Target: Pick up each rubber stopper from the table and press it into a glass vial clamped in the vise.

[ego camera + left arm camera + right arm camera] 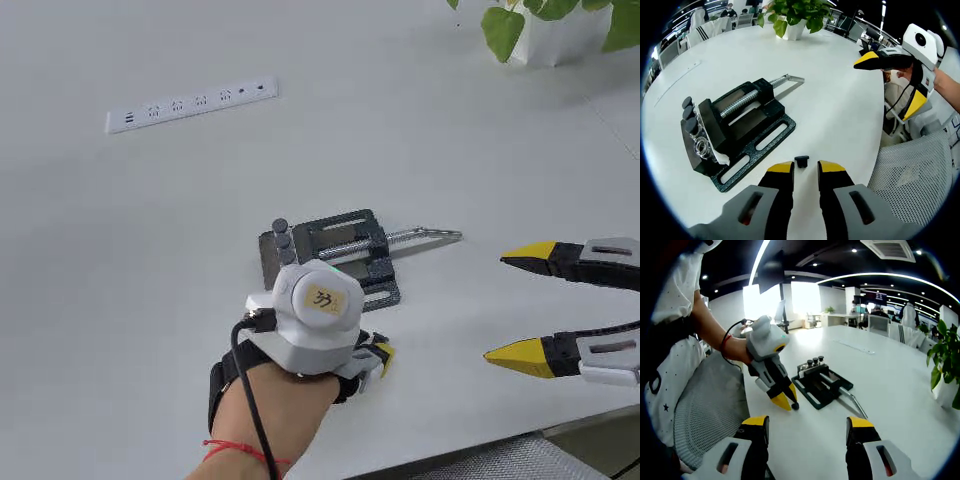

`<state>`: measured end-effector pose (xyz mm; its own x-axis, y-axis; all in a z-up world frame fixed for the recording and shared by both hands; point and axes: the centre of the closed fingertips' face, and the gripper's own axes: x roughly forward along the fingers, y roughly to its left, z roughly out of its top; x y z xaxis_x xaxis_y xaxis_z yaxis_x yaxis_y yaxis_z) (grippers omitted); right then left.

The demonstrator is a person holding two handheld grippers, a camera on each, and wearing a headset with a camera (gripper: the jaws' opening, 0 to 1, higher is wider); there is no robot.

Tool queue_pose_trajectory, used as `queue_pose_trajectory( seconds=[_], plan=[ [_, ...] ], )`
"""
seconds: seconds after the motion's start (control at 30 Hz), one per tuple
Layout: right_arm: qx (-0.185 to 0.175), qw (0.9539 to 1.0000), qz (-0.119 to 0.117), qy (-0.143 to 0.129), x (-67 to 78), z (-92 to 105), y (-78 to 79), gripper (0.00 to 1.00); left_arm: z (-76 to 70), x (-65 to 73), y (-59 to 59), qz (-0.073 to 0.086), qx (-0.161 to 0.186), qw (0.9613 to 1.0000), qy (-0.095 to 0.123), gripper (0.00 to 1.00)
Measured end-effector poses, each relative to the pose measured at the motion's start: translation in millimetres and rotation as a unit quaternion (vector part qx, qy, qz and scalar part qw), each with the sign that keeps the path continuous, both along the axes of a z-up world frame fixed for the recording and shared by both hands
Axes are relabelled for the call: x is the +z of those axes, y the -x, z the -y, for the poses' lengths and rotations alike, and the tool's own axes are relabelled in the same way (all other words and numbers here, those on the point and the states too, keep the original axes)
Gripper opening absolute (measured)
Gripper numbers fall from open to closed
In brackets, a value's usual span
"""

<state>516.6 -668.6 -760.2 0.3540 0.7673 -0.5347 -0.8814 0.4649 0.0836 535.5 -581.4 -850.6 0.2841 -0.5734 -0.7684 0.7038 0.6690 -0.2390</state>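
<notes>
Three stoppered vials (688, 113) in vise (747, 122), fourth vial (702, 148) open. Last stopper (801, 161) on table near vise — at left gripper (805, 168) tips, jaws narrowly apart, not yet gripped. Right gripper (497, 305) wide apart, idle far right.

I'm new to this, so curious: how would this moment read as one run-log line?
left gripper open, at rubber stopper on table | right gripper open, aside | vise: one vial unstoppered
</notes>
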Motion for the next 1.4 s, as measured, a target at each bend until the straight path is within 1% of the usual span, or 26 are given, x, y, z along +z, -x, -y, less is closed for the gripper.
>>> queue_pose_trajectory(
  seconds=[0.07,0.23,0.27,0.3,0.5,0.7,0.73,1.0,1.03,1.07,1.1,1.13,1.17,1.2,1.23,1.27,1.3,1.33,1.37,1.4],
  plan=[
    [-0.002,1.0000,-0.001,-0.001,0.4,0.5,0.1,0.59,-1.2,-1.5,-0.8,-0.004,0.003,1.0000,-0.002,0.15],
    [-0.006,1.0000,-0.001,-0.001,1.0,1.4,-0.2,0.59,-1.6,-3.1,-0.4,-0.007,0.003,1.0000,-0.004,0.13],
    [-0.006,1.0000,-0.001,-0.001,1.0,1.4,-0.1,0.59,-1.2,-3.5,1.6,-0.011,0.003,0.9999,-0.005,0.12],
    [-0.005,1.0000,-0.001,0.000,0.7,1.6,-0.1,0.59,-1.4,-3.0,0.5,-0.008,0.003,0.9999,-0.006,0.11],
    [-0.006,1.0000,-0.001,-0.001,0.7,1.1,0.0,0.58,-1.8,-3.8,-1.9,-0.008,0.004,1.0000,-0.005,0.10],
    [-0.005,1.0000,-0.003,0.000,0.0,0.2,0.1,0.58,-4.3,-4.9,-3.4,-0.004,0.000,0.9999,-0.011,0.06],
    [-0.005,1.0000,-0.004,-0.001,0.1,0.0,0.2,0.58,-4.6,-5.1,-3.7,-0.006,0.001,0.9999,-0.009,0.06],
    [0.001,1.0000,-0.007,0.002,-1.8,-1.1,0.4,0.58,-4.4,-5.0,-4.0,0.003,-0.020,0.9997,-0.016,0.05],
    [0.003,1.0000,-0.008,0.004,-1.7,-2.0,0.8,0.58,-4.2,-4.5,-3.9,0.004,-0.023,0.9996,-0.015,0.05],
    [0.003,1.0000,-0.008,0.004,-1.2,-2.7,0.9,0.58,-2.6,-2.8,-2.5,0.012,-0.033,0.9993,-0.012,0.05],
    [0.003,0.9999,-0.010,0.004,-0.9,-3.4,0.9,0.58,-2.9,-1.5,-1.4,0.014,-0.034,0.9993,-0.011,0.05],
    [0.004,0.9998,-0.018,0.007,-1.0,-4.6,1.6,0.58,-2.4,0.2,-2.2,0.022,-0.039,0.9990,-0.004,0.04],
    [0.005,0.9998,-0.019,0.008,-0.2,-6.0,1.8,0.58,2.5,5.2,-2.9,0.032,-0.049,0.9982,0.016,0.04],
    [0.006,0.9998,-0.019,0.007,1.1,-7.2,1.9,0.58,1.3,8.3,-0.5,0.031,-0.049,0.9982,0.016,0.04],
    [0.006,0.9996,-0.028,0.005,3.1,-9.5,2.6,0.57,0.8,14.8,-2.1,0.046,-0.055,0.9972,0.020,0.04],
    [0.004,0.9991,-0.041,0.002,4.4,-11.2,3.4,0.56,5.9,24.4,-1.3,0.056,-0.060,0.9958,0.041,0.04],
    [0.006,0.9990,-0.044,-0.001,8.1,-14.0,2.2,0.55,8.8,35.5,0.4,0.061,-0.065,0.9940,0.064,0.04],
    [0.010,0.9992,-0.039,-0.004,12.0,-16.3,1.4,0.54,4.9,40.6,-0.5,0.070,-0.066,0.9935,0.060,0.04],
    [0.012,0.9992,-0.037,-0.010,18.0,-20.1,0.0,0.53,6.0,52.0,-0.9,0.085,-0.074,0.9905,0.079,0.04],
    [0.015,0.9988,-0.043,-0.017,22.6,-23.7,-0.7,0.51,7.9,59.0,-0.6,0.086,-0.077,0.9879,0.104,0.04]
  ],
)
